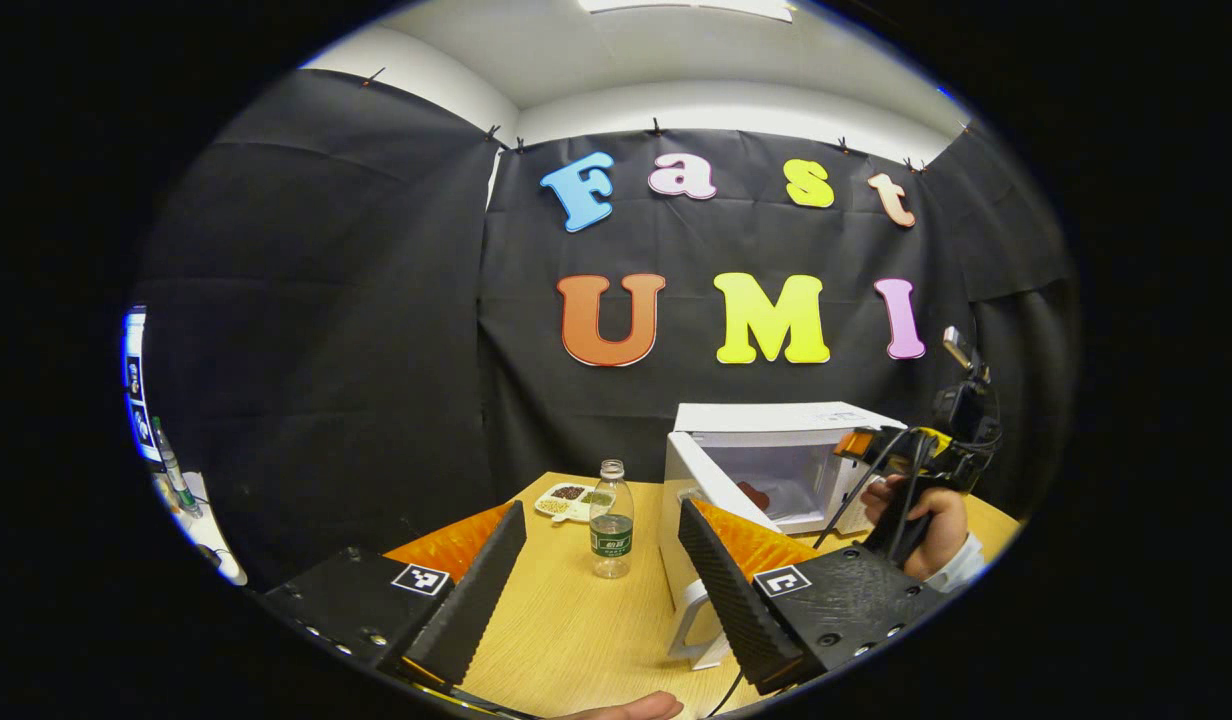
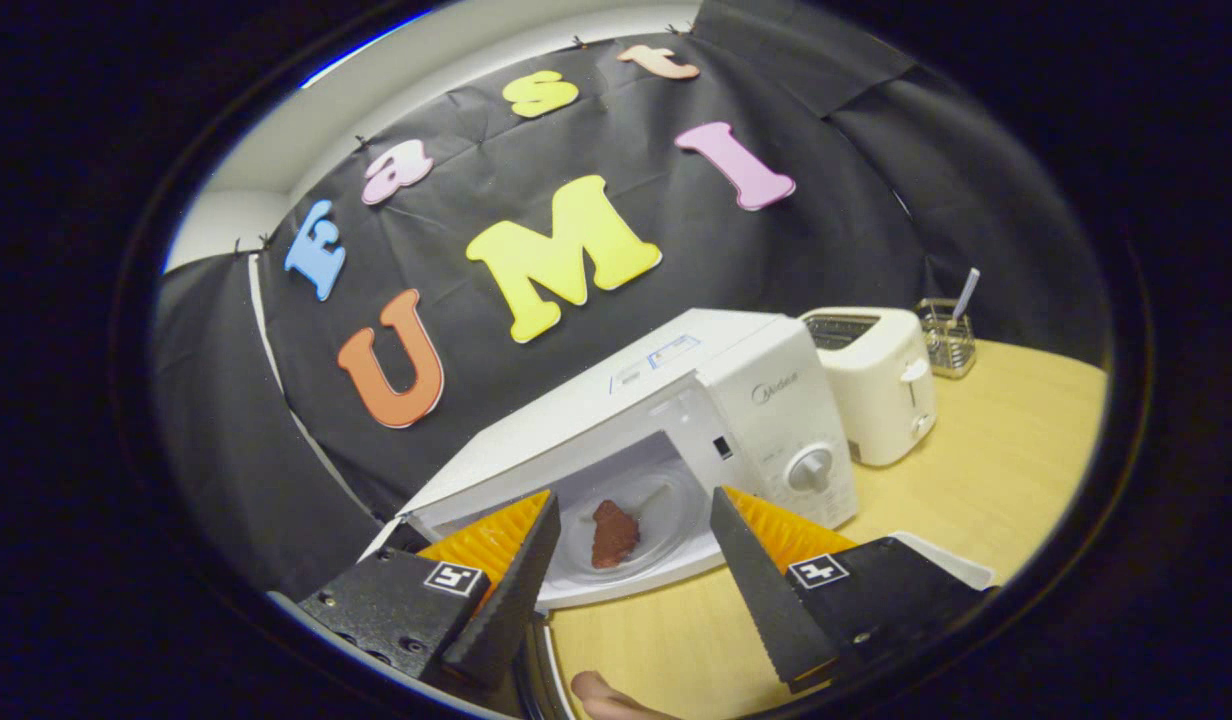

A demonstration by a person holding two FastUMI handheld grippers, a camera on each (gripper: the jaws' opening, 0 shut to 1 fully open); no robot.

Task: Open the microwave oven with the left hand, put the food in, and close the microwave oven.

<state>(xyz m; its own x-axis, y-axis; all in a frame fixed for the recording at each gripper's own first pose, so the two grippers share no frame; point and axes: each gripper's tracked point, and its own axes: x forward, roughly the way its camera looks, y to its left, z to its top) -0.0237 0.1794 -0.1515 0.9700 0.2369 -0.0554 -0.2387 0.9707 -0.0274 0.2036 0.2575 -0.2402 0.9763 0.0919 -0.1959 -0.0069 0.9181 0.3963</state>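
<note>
Gaping microwave (image 2: 676, 420) holds food (image 2: 613, 533); toaster (image 2: 876, 385) beside; both grippers' fingers apart, empty.

The left gripper view looks level across the counter (image 1: 566, 620) from well back, facing the booth's rear wall, the open microwave oven (image 1: 776, 465) off to its right. The right gripper view sits close before that microwave oven (image 2: 676, 430), tilted, looking into its cavity. Both views share the oven and the counter.
</note>
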